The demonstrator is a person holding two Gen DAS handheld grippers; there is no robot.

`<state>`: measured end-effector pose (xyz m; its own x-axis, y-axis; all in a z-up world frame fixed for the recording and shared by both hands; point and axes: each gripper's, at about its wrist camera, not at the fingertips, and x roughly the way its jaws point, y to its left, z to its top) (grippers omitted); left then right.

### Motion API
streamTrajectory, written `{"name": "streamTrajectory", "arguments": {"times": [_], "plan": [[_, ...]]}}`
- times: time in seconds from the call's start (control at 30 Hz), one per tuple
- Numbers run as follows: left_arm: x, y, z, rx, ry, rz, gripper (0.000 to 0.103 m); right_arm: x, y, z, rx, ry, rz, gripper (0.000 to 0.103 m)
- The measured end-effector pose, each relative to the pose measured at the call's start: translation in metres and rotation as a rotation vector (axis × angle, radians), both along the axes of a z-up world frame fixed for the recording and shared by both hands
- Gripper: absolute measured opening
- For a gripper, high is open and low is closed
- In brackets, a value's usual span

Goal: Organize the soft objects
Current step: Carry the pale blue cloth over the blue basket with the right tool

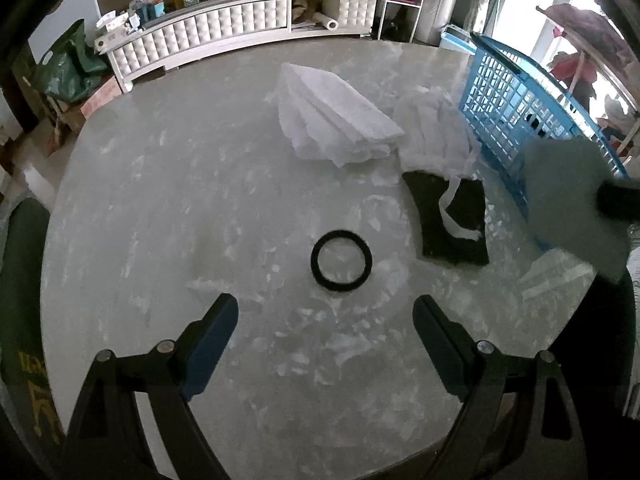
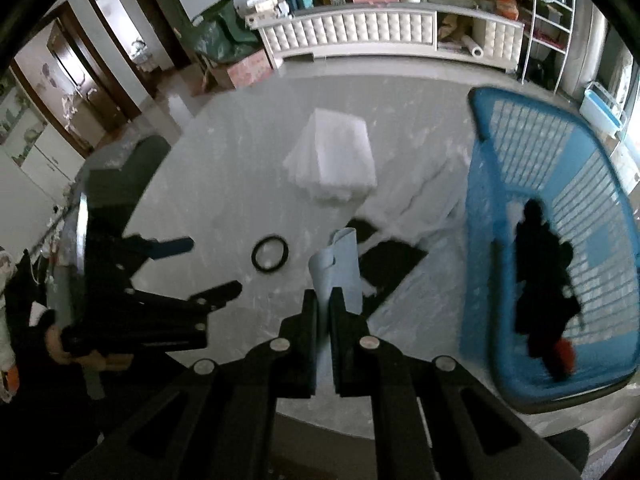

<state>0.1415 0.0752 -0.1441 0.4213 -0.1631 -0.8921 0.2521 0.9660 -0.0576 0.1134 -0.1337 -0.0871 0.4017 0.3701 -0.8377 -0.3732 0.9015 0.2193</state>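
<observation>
The right gripper (image 2: 323, 300) pinches a grey sheet (image 2: 338, 268) beside the blue basket (image 2: 476, 248) — dark items already inside. The left gripper (image 1: 325, 316) gapes wide, empty. Ring (image 1: 341, 261), black pad (image 1: 456, 236) and white foam (image 1: 340, 116) remain on the table (image 1: 160, 200).

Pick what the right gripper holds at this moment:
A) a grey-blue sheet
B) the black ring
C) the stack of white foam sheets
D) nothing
A: in the right wrist view the right gripper has its jaws closed on a grey-blue sheet that sticks up between them, while the black ring lies untouched on the table.
</observation>
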Motion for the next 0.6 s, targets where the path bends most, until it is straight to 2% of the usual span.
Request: {"name": "streamTrajectory", "arguments": {"times": [0.33, 0.6], "plan": [[0.022, -0.006, -0.015, 0.036, 0.014, -0.010, 0.088, 0.015, -0.055, 0.038, 0.067, -0.051, -0.075, 0.005], [0.044, -0.007, -0.039, 0.058, 0.046, -0.021, 0.088, 0.034, -0.104, 0.052, 0.042, -0.110, -0.187, 0.005]]}}
